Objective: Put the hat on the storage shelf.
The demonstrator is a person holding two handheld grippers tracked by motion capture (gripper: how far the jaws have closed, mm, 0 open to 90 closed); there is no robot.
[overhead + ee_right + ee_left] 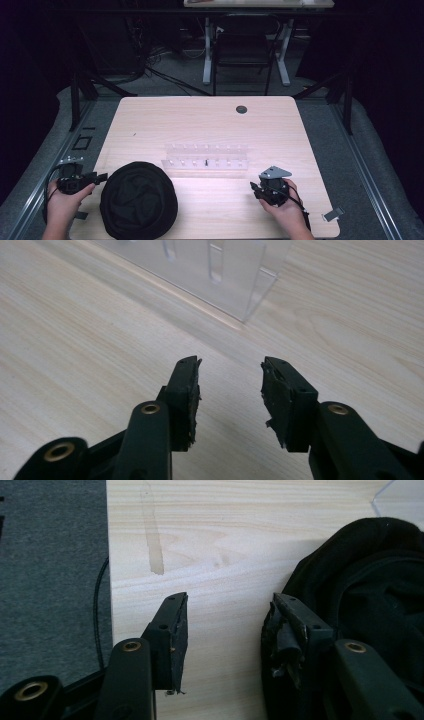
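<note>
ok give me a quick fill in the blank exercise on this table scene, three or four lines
1. The black fabric hat lies on the wooden table nearest the ____ tongs.
2. The clear plastic rack sits in the ____ of the table.
3. Both the left tongs and the right tongs have jaws that stand ____, with nothing between them.
4. The small dark round hole lies near the table's ____ edge.

Missing words: left; middle; open; far

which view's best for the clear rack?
High view: the whole clear rack lies mid-table, both rows visible, beyond the black hat. The right gripper view catches just one end of it, ahead of the open jaws. The left gripper view looks at hat and table.
</note>
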